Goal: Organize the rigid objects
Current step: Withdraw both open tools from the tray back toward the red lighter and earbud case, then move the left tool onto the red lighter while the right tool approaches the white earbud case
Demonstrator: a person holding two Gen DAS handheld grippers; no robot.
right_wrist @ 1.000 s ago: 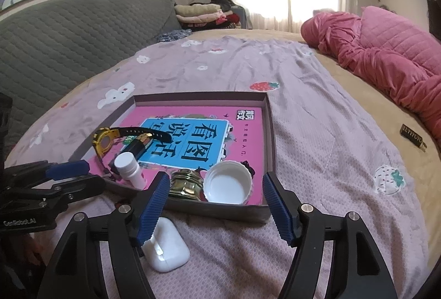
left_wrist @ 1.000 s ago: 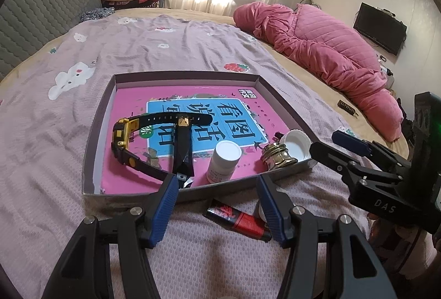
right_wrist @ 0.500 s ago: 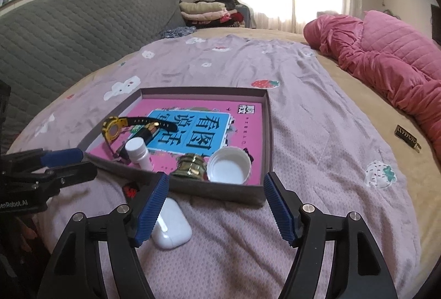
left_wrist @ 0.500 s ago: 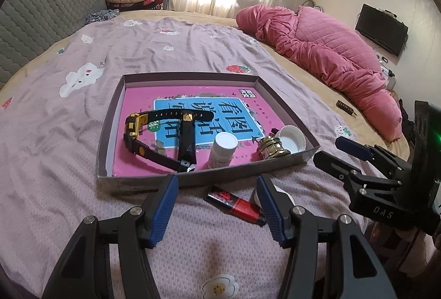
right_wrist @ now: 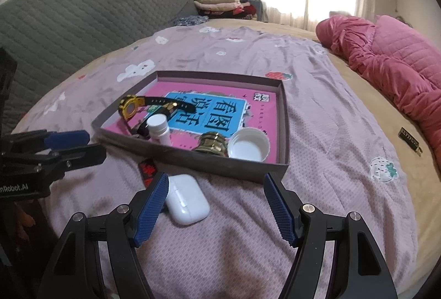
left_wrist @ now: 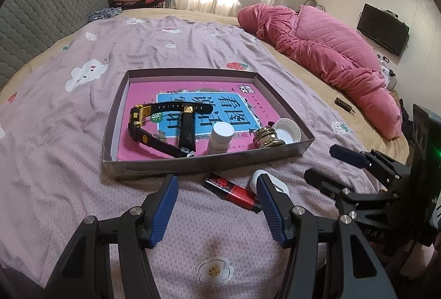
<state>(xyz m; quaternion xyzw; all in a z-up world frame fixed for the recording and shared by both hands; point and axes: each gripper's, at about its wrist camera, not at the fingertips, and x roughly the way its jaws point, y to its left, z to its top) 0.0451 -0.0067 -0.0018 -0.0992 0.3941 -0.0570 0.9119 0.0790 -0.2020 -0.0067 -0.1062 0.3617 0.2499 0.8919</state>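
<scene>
Looking along the left gripper (left_wrist: 216, 187), its blue pads are spread wide with nothing between them, poised above the lilac bedspread (left_wrist: 55, 133) just short of a shallow grey tray (left_wrist: 193, 165). Inside the tray lie a black-and-yellow watch (left_wrist: 143, 120), a black tube (left_wrist: 188, 128), a white bottle (left_wrist: 220, 138) standing upright, a brass piece (left_wrist: 266, 137) and a white cap (left_wrist: 288, 129) at the near right corner. Outside it, just beside the near wall, a red and black tube (left_wrist: 234, 193) lies on the cloth, with a white earbud case (left_wrist: 257, 179) partly hidden behind the right pad. From the right wrist view, the right gripper (right_wrist: 216, 189) is likewise spread and holds nothing; the earbud case (right_wrist: 187, 198) lies on the bedspread against its left pad, in front of the tray (right_wrist: 220, 165), and the red tube (right_wrist: 147, 169) peeks out behind it. A pink quilt (right_wrist: 386, 56) is heaped far to the right.
</scene>
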